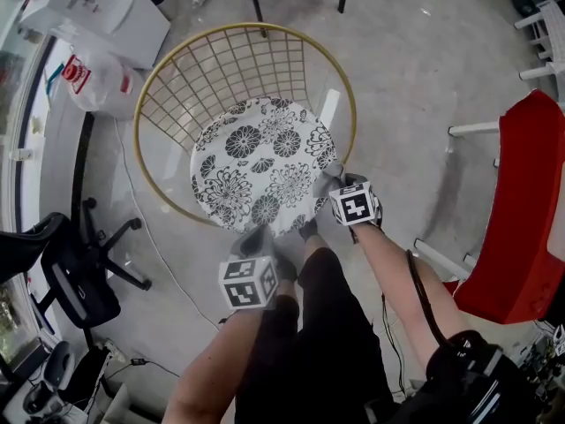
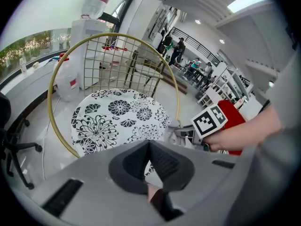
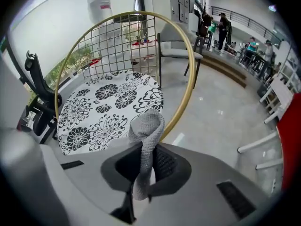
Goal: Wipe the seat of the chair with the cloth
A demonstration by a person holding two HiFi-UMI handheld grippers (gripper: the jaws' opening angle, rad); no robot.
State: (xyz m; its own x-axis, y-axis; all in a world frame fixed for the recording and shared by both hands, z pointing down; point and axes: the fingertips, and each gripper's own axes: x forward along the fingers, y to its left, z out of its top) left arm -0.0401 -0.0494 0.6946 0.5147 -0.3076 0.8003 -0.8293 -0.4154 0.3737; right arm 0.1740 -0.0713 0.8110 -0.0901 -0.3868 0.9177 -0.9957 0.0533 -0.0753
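I am holding the right tool (image 3: 145, 161) clamped on the cloth (image 3: 147, 125) beside the seat (image 1: 256, 162) edge, ready for wiping; my left tool (image 2: 149, 149) is hanging back, pinched together, empty.

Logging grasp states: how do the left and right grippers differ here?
The right gripper is shut on the grey cloth; the left gripper is shut on nothing. The right gripper is by the seat's right side; the left gripper by its front, nearer the person. Both face the seat.

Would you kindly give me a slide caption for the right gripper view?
Right tool shut on a grey cloth, poised near the floral chair seat.
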